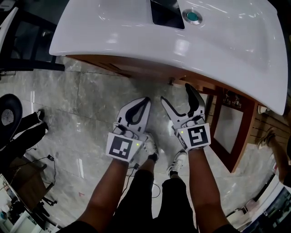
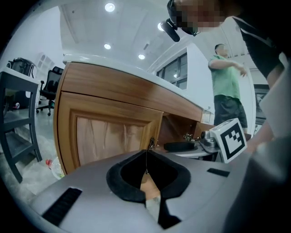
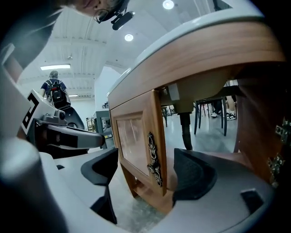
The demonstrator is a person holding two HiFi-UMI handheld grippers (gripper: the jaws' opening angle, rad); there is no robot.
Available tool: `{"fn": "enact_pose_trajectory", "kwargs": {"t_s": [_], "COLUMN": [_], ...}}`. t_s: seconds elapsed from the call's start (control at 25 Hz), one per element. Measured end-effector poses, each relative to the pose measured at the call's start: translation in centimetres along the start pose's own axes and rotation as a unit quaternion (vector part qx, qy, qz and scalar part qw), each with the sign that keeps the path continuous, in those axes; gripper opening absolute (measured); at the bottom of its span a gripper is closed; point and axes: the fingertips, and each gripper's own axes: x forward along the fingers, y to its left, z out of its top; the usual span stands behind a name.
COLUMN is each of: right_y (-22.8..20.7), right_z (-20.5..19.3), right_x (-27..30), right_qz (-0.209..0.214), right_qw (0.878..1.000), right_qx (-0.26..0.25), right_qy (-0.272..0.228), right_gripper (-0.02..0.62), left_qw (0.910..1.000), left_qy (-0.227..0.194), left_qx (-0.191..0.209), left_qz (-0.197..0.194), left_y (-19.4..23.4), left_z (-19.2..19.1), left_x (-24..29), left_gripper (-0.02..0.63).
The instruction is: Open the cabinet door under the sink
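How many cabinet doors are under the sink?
2. The left door looks shut or nearly so, with its handle at the inner edge. The right door stands swung open in the head view. The sink may hide more.

This looks like a large open lab or office hall, not a home bathroom: the white sink (image 1: 182, 41) on its wooden cabinet (image 2: 113, 127) stands free on a polished stone-look floor (image 1: 82, 113). Around it are a black office chair (image 2: 51, 88), loose cables (image 1: 45, 159) on the floor, recessed ceiling lights (image 2: 109, 7) in a high white ceiling, and a person (image 2: 227, 82) in a green shirt standing by.
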Motion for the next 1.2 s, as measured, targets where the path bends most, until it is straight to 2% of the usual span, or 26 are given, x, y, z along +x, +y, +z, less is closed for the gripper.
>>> {"fn": "enact_pose_trajectory", "kwargs": {"t_s": [0.28, 0.96, 1.2], "right_y": [-0.9, 0.4, 0.4], "right_z": [0.1, 0.9, 0.9], "right_x": [3.2, 5.8, 6.1], "right_qz": [0.026, 0.062, 0.076], "right_qw": [1.000, 0.998, 0.995], "right_qx": [0.005, -0.020, -0.054], "right_qy": [0.005, 0.012, 0.025], "right_gripper": [0.400, 0.400, 0.400], "left_qw": [1.0000, 0.9995, 0.9993], "left_qy": [0.004, 0.007, 0.008], "left_qx": [0.001, -0.011, -0.015], "left_qz": [0.004, 0.028, 0.035], "left_y": [1.1, 2.0, 1.8], "left_z": [-0.4, -1.6, -2.0], "left_x": [0.4, -1.4, -2.0], "left_gripper": [0.023, 0.023, 0.023]}}
